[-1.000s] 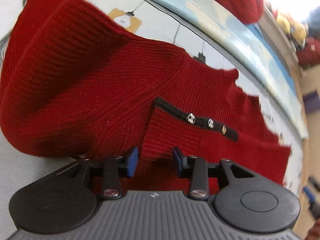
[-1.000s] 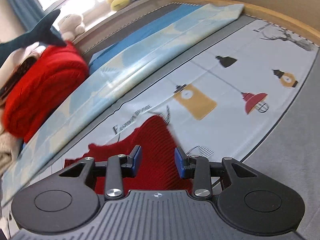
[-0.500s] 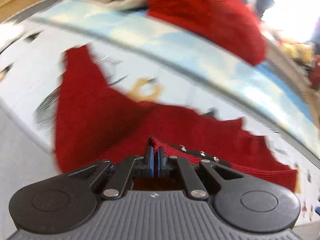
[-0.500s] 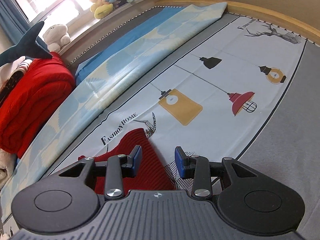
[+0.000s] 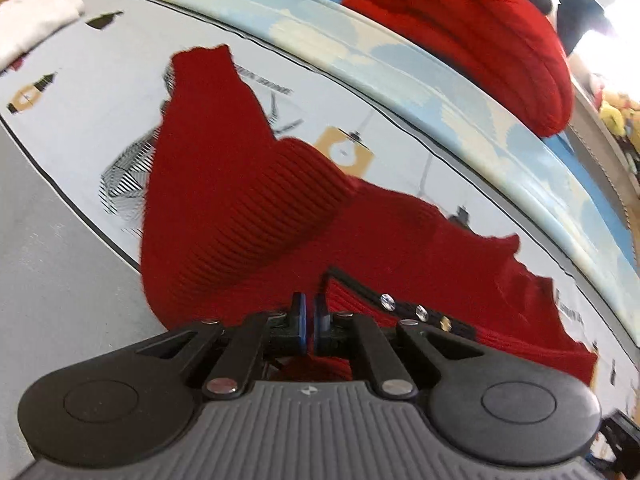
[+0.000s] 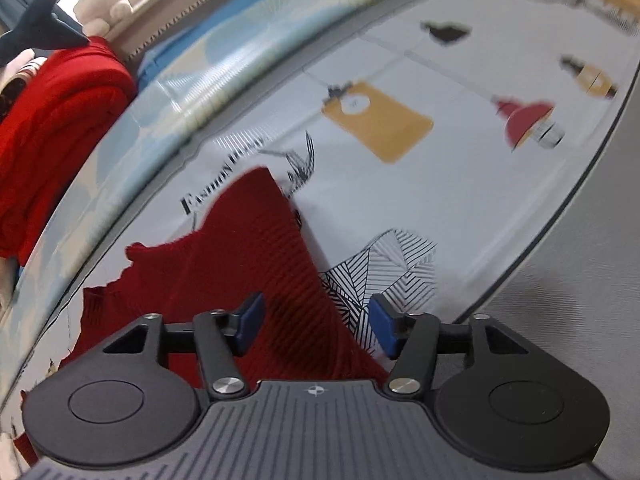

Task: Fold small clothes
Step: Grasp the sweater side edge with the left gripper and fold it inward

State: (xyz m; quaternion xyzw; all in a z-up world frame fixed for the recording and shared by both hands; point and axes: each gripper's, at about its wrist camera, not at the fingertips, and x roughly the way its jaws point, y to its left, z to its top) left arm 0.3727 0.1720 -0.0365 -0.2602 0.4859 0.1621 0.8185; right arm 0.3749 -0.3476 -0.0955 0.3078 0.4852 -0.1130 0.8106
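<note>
A small red knit garment [image 5: 240, 208] lies spread on a printed white sheet [image 5: 80, 92], one sleeve reaching toward the far left. Its black placket with metal snaps [image 5: 416, 312] sits just right of my left gripper [image 5: 310, 322], which is shut on the garment's near edge and holds it raised in a bulge. In the right wrist view the garment's other sleeve [image 6: 240, 264] runs up from under my right gripper [image 6: 316, 326]. Its jaws are opening, with the sleeve's edge lying below and between them; the pads do not press it.
A folded red knit pile [image 5: 480, 28] sits behind a light blue patterned cloth [image 5: 460, 92]. A white cloth [image 5: 32, 24] lies far left. Plush toys [image 6: 104, 4] and a dark shark toy [image 6: 40, 32] line the back. Grey bedding [image 6: 580, 280] borders the sheet.
My left gripper shut on the garment's edge by the placket and rose, lifting the fabric. My right gripper came down over the sleeve and its jaws widened.
</note>
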